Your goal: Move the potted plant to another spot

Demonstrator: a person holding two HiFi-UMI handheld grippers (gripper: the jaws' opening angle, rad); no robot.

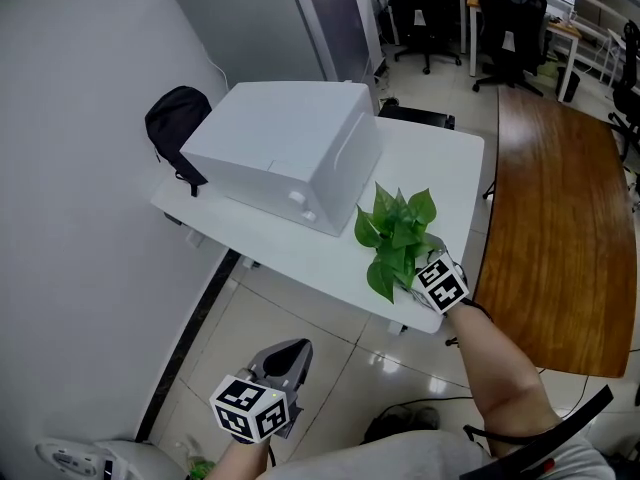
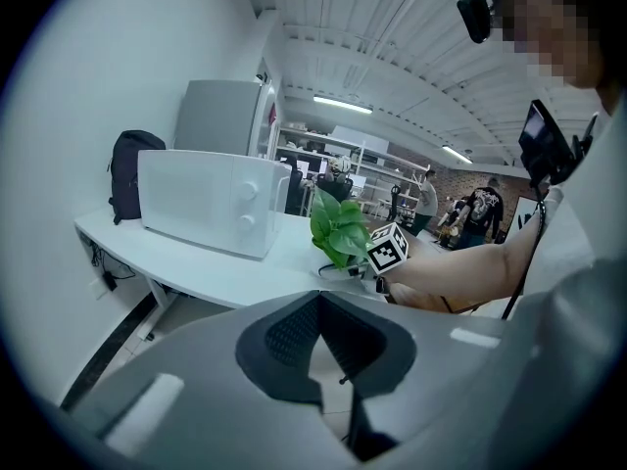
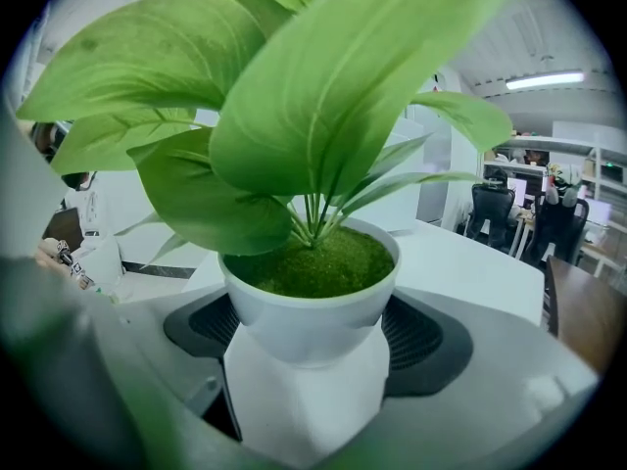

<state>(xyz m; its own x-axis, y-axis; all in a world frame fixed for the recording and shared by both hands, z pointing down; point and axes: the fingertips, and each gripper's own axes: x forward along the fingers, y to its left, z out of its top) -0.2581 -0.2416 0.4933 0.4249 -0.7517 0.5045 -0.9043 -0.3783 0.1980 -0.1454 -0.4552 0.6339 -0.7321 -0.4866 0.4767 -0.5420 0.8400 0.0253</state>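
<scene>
Head view: the potted plant (image 1: 395,233) sits right of centre in the frame, at the near right edge of the white bench (image 1: 300,253) and just beside the microwave (image 1: 290,153). Your right gripper (image 1: 412,271) is in under the foliage. The left gripper (image 1: 285,363) hangs at lower left over the floor, well apart from everything.

Left gripper view: the left gripper (image 2: 319,311) has its jaws clenched, tips together, with nothing between them — only floor shows through the wedge behind the tips. The potted plant (image 2: 338,228) is centre frame, on the bench (image 2: 196,267).

Right gripper view: the right gripper (image 3: 309,336) has its jaws set wide around the pot (image 3: 309,311), with the pads (image 3: 426,336) hard against its sides just below the rim. I read that as grasping the pot, though the contact faces are hidden behind the rim.

Handling, as a judgement: it looks small and light. The pot is rigid and smooth white, likely slippery, and it narrows to a faceted base. The flare under the rim is your best hold, since it stops the pot sliding down. The leaves (image 3: 323,96) are soft and broad, so it's a bit top-heavy — keep it upright and don't pinch the foliage.
</scene>
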